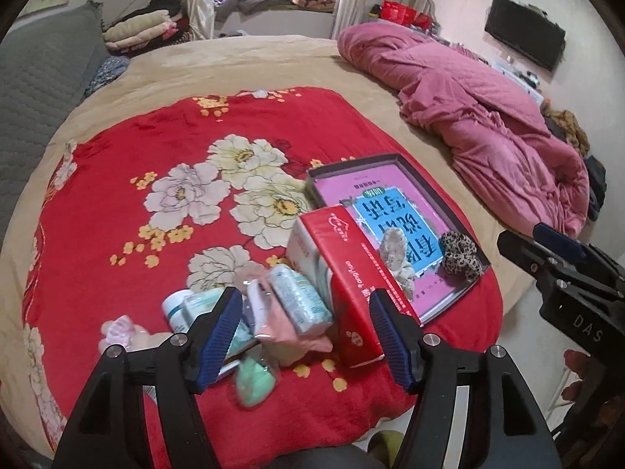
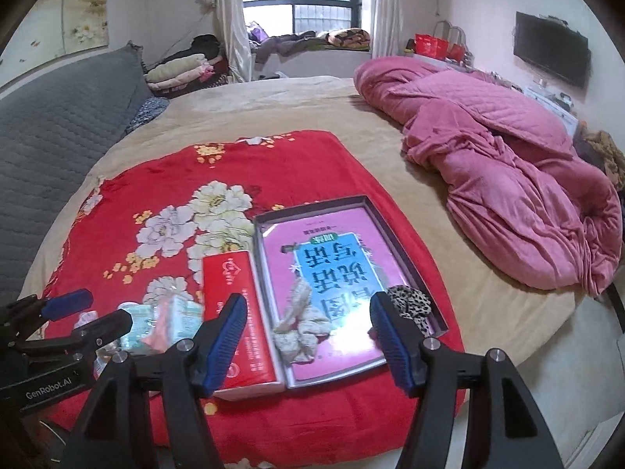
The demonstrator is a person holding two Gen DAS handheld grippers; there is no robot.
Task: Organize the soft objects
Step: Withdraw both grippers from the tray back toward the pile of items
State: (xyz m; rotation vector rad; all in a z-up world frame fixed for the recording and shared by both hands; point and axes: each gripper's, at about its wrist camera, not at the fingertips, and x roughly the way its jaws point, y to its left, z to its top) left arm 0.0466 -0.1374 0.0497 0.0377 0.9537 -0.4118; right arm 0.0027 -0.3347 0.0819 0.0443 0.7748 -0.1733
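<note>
A shallow grey box lid (image 1: 461,234) (image 2: 406,250) with a pink and blue print lies on the red floral blanket (image 1: 156,148). In it are a beige scrunchie (image 1: 394,252) (image 2: 300,328) and a leopard-print scrunchie (image 1: 459,252) (image 2: 410,303). A red tissue box (image 1: 351,273) (image 2: 234,312) lies left of it. Left of that is a pile: tissue packs (image 1: 297,297) (image 2: 183,314), pink cloth (image 1: 281,328), a mint green soft item (image 1: 256,383) and a pale pink scrunchie (image 1: 121,330). My left gripper (image 1: 304,336) is open over the pile. My right gripper (image 2: 308,340) is open above the lid's near end.
A crumpled pink quilt (image 1: 488,117) (image 2: 508,179) lies on the bed's right side. A grey padded headboard (image 1: 35,90) is at the left. Folded clothes (image 1: 144,27) sit at the far side. A wall TV (image 2: 550,52) is at the right.
</note>
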